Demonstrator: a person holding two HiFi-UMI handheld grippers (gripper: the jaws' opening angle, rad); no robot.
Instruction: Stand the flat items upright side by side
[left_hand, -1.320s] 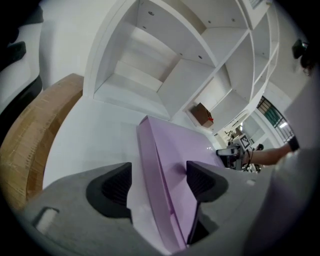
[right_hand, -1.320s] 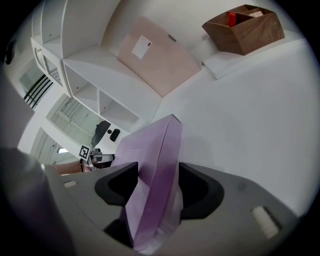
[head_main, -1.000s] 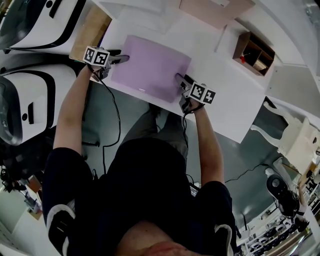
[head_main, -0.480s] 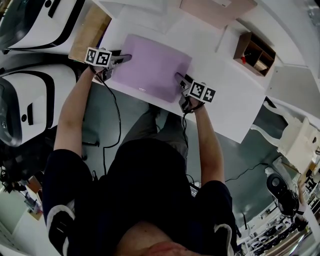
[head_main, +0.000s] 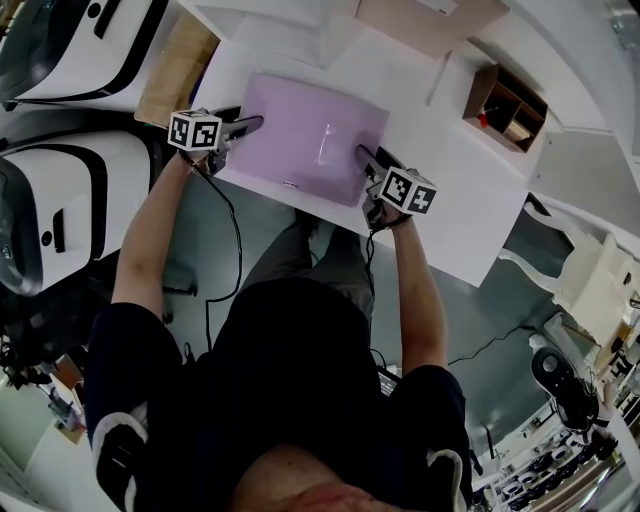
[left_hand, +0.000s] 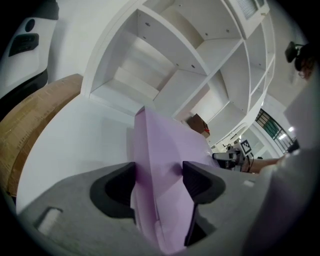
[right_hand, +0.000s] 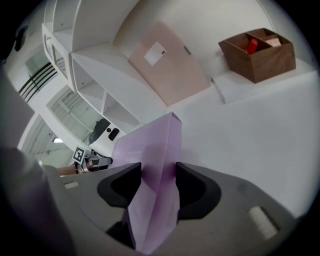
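A flat purple folder (head_main: 305, 135) lies on the white table (head_main: 455, 205), its near side slightly raised. My left gripper (head_main: 250, 123) grips its left edge and my right gripper (head_main: 362, 155) its right edge. Both sets of jaws have just been closing with the folder between them. In the left gripper view the folder (left_hand: 155, 145) fills the gap of the left gripper (left_hand: 159, 175), and both pads press on it. The right gripper view shows the folder (right_hand: 156, 145) pinched the same way in the right gripper (right_hand: 158, 180). A second flat item, pale pink (head_main: 430, 18), leans at the back.
A wooden box (head_main: 507, 105) with small items stands on the table at the right. White shelves (left_hand: 165, 65) rise behind the table. A brown board (head_main: 180, 65) lies off the table's left end, beside white machines (head_main: 60, 190).
The folder has tilted a little, and a glare streak now shows on its top. The right gripper has risen slightly with its edge. The left gripper's marker cube has turned a bit.
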